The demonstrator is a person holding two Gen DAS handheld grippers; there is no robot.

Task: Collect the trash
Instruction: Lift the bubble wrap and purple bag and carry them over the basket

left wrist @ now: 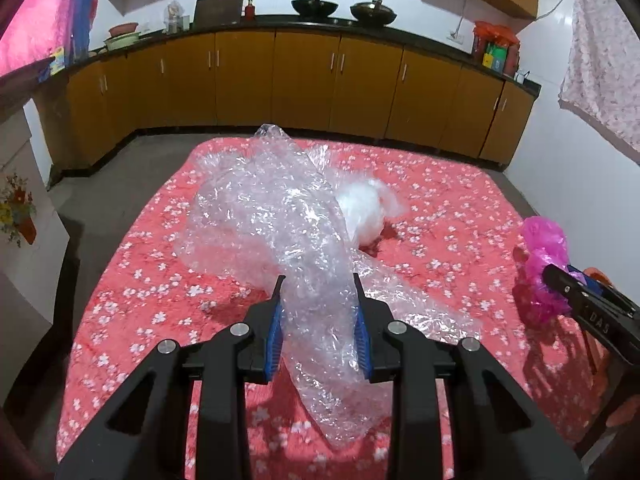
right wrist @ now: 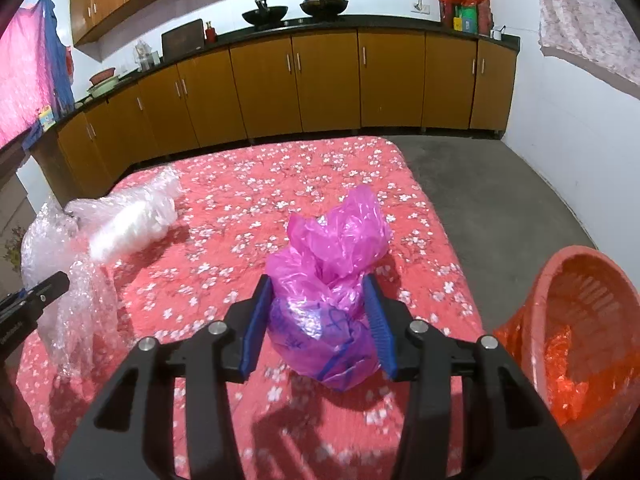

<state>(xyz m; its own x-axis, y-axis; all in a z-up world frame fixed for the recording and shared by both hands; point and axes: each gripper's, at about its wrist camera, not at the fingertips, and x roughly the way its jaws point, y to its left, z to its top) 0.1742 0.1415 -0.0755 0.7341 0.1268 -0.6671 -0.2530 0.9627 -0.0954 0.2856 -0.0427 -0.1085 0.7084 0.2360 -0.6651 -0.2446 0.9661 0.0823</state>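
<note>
A big crumpled sheet of clear bubble wrap (left wrist: 276, 216) lies on the red flowered table (left wrist: 440, 200). My left gripper (left wrist: 319, 286) is shut on its near end and lifts that end. A white plastic wad (left wrist: 362, 210) lies against the wrap. My right gripper (right wrist: 318, 284) is shut on a knotted pink plastic bag (right wrist: 332, 280) and holds it just above the table. The bag (left wrist: 544, 260) and right gripper also show at the right of the left wrist view. The bubble wrap (right wrist: 64, 256) shows at the left of the right wrist view.
An orange slotted basket (right wrist: 580, 320) lined with an orange bag stands off the table's right edge. Brown kitchen cabinets (right wrist: 320, 80) run along the far wall, with grey floor between them and the table. A pale cabinet (left wrist: 20, 200) stands at the left.
</note>
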